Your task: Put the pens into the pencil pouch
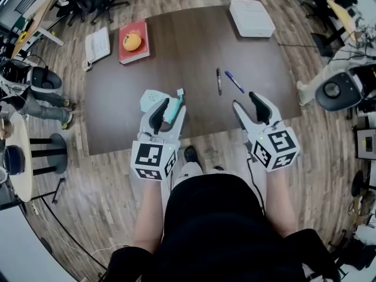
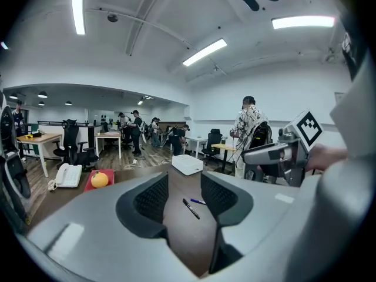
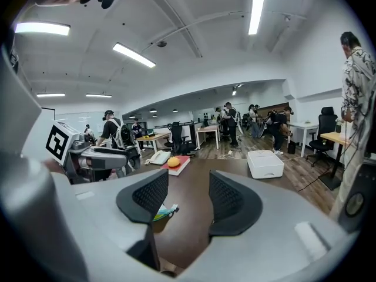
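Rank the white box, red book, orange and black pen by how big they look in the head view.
1. white box, only slightly ahead of the book
2. red book
3. orange
4. black pen, longer than the orange but far thinner

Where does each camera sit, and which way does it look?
Head view: on the person's head, looking steeply down at the table; both forearms, the left gripper and the right gripper show.
Left gripper view: on the left gripper, along its open jaws toward the black pen and blue pen; right gripper at right.
Right gripper view: on the right gripper, along its open jaws across the table; left gripper at left.
All three share the orange.
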